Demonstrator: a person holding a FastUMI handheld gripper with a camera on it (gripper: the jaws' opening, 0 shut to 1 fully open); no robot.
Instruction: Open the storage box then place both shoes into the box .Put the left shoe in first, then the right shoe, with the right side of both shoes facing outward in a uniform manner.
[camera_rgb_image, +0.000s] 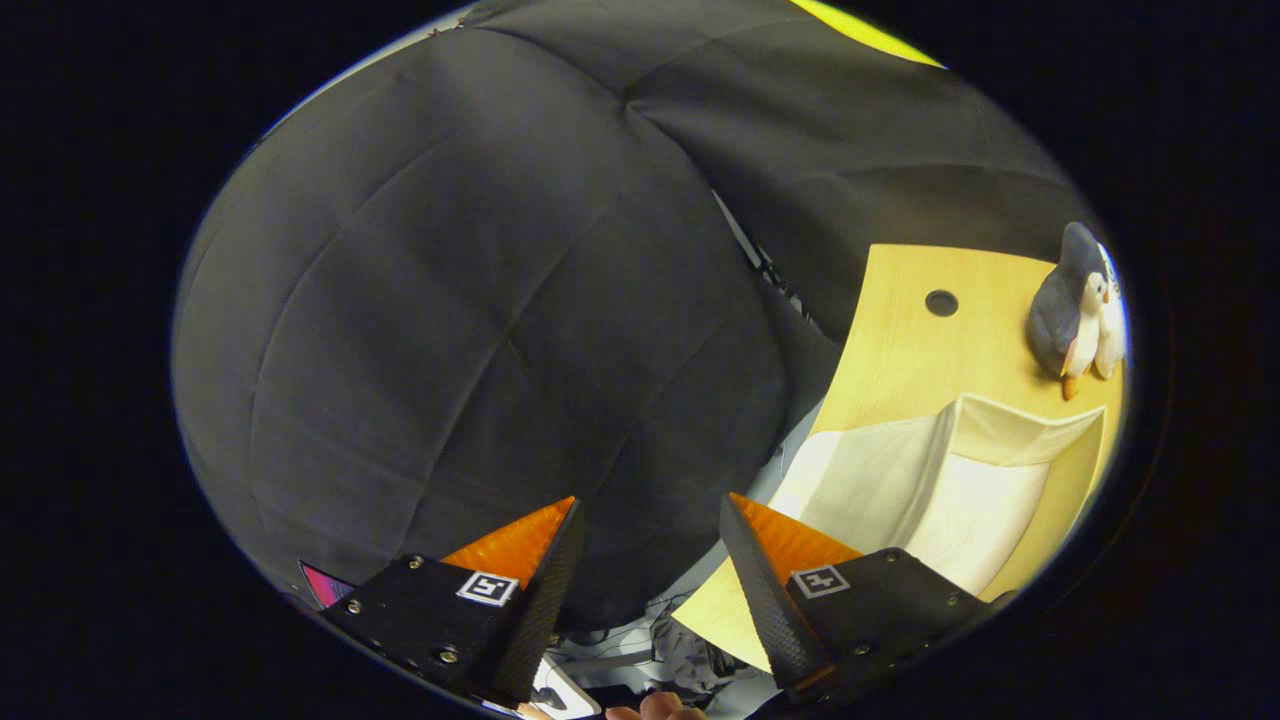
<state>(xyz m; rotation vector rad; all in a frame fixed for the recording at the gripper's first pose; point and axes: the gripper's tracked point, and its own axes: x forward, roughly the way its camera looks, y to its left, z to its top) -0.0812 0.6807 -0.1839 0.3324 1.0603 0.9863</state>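
While the gripper (650, 520) stands open holding nothing, a white storage box (960, 490) lies on the table (900, 350) at two o'clock; no writing is readable.

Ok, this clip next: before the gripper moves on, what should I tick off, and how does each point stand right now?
1. Gripper empty, its fingers apart: ok.
2. Gripper aimed at the work: not ok, it faces the black cloth wall; the wooden table lies off to the side.
3. Storage box located: cannot tell; a white fabric container sits on the table.
4. Box open: cannot tell.
5. Both shoes located: cannot tell.
6. Plush penguin clear of the container: ok, it stands apart beyond it.
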